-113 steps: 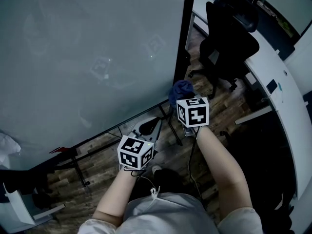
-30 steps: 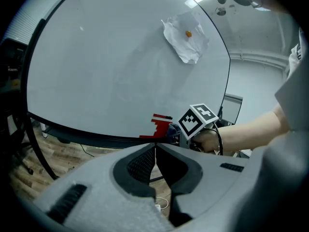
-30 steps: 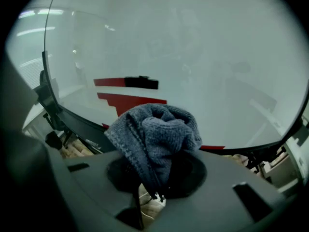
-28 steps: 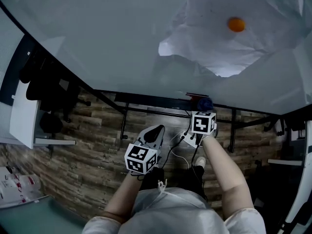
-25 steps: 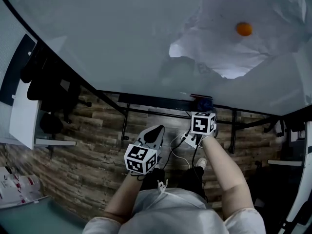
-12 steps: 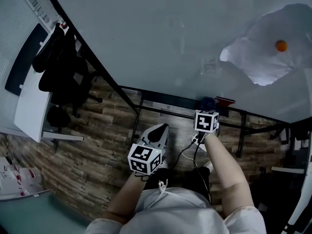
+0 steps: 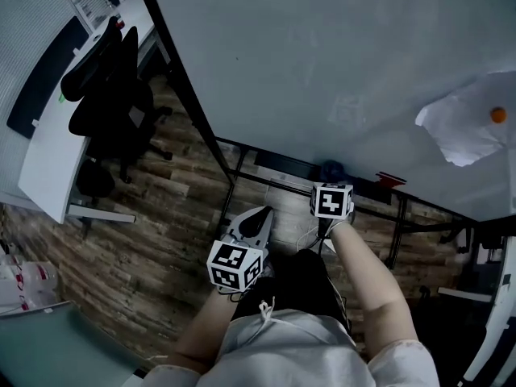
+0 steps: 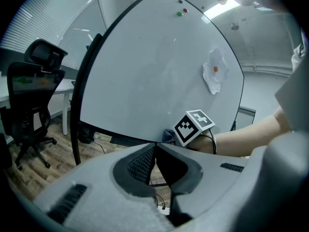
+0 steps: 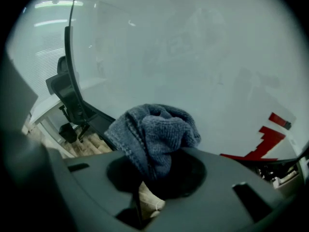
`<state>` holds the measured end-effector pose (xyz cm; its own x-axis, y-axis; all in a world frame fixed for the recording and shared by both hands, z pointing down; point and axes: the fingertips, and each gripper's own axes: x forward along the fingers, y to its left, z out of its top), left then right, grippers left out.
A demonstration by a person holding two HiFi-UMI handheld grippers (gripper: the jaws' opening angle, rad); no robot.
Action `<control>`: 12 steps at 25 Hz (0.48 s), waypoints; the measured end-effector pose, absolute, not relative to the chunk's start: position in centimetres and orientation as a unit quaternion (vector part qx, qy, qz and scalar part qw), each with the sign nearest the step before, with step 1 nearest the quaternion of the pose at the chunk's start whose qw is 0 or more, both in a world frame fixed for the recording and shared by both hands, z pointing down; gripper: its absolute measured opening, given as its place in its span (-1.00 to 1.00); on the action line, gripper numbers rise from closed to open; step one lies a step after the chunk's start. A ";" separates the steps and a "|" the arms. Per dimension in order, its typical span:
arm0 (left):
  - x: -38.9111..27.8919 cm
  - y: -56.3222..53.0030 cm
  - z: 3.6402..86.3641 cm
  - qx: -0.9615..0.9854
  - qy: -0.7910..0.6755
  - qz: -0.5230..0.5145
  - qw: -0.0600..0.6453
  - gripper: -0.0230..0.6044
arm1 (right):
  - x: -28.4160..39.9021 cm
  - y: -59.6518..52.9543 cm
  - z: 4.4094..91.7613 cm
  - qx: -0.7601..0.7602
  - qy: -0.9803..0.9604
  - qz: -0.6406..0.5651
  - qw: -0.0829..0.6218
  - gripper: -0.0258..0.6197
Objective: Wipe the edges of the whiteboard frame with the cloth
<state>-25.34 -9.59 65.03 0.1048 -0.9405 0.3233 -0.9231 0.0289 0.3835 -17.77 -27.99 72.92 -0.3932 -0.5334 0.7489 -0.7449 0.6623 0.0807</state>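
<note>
The whiteboard [image 7: 322, 55] stands in a black frame, and its bottom edge [image 7: 274, 158] runs rightward. A bunched blue-grey cloth [image 7: 332, 170] rests against that bottom edge, with my right gripper [image 7: 331, 179] shut on it. In the right gripper view the cloth [image 9: 157, 134] bulges out of the right gripper [image 9: 155, 161], close to the board [image 9: 203, 52]. My left gripper [image 7: 259, 217] hangs shut and empty over the floor, short of the board. In the left gripper view the left gripper [image 8: 154, 147] points at the board [image 8: 154, 66], and the right gripper's marker cube [image 8: 195, 126] shows beyond it.
A red object [image 7: 391, 179] sits on the bottom ledge to the right of the cloth. A sheet of paper [image 7: 463, 131] hangs under an orange magnet [image 7: 499, 114]. A black office chair [image 7: 109, 103] and a white desk [image 7: 52, 164] stand at the left. Stand legs [image 7: 228, 204] and cables cross the wood floor.
The head view has swung toward the board's left side. My right gripper has carried the cloth leftward along the bottom edge, away from the red object. The left gripper stays low and shut.
</note>
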 end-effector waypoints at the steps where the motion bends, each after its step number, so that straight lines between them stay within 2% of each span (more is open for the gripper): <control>1: -25.8 -9.4 65.2 0.692 -0.673 -0.019 0.260 -0.86 | -18.7 -27.7 73.0 0.381 -0.827 0.137 0.390 -0.68; 12: -32.0 -8.4 65.3 0.669 -0.698 -0.017 0.254 -0.86 | -27.7 -24.4 73.3 0.323 -0.848 0.169 0.386 -0.68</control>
